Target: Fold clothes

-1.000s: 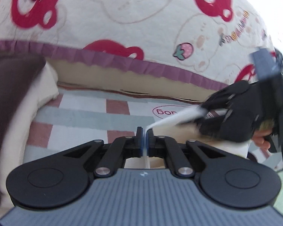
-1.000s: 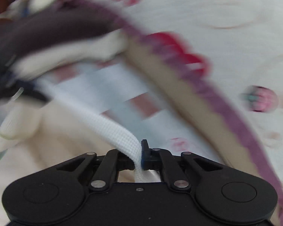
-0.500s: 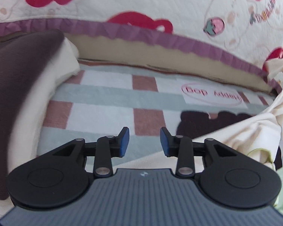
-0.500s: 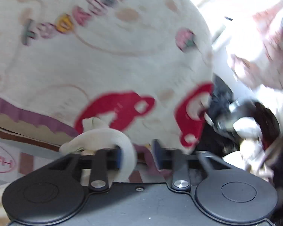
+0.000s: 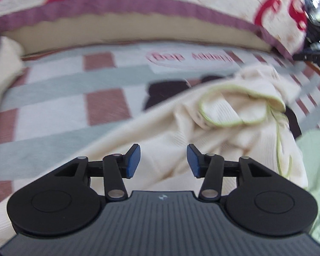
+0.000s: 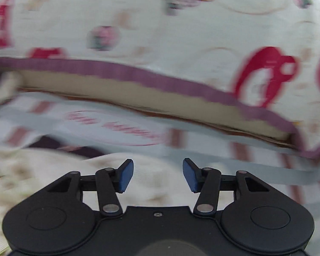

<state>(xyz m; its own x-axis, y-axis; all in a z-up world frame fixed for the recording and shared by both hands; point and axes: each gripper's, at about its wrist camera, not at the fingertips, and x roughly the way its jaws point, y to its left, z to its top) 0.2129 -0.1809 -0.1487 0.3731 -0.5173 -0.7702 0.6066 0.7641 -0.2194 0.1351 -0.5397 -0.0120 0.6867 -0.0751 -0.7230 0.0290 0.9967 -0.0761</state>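
**Both grippers spread above a rumpled cream garment**

Left gripper (image 5: pixel 163 160): blue-padded fingers (image 5: pixel 133 160) parted wide, nothing between them, poised just above a cream ribbed garment (image 5: pixel 224 132). Garment crumpled in soft folds, lying on a checked blanket (image 5: pixel 59 106) of pale green, white and dusty-red squares; round neckline (image 5: pixel 232 108) edged in thin lime-green piping, turned upward near the right of the left wrist view. Dark fabric patch (image 5: pixel 162 91) peeking out from under the cream cloth. Pale green cloth (image 5: pixel 315 149) at the far right edge, just beside the garment. Pink oval label with lettering (image 5: pixel 189 57) on the blanket, blurred.

Right gripper (image 6: pixel 157 175): fingers likewise released and apart, holding nothing, levelled over the same cream ribbed garment (image 6: pixel 138 183), much smeared by motion. Behind, a quilted cover (image 6: pixel 160 32) printed with red bears and strawberries, trimmed in a purple ruffle (image 6: pixel 138 74), draped over a tan cushion edge (image 6: pixel 117 87).

No containers visible in either view.
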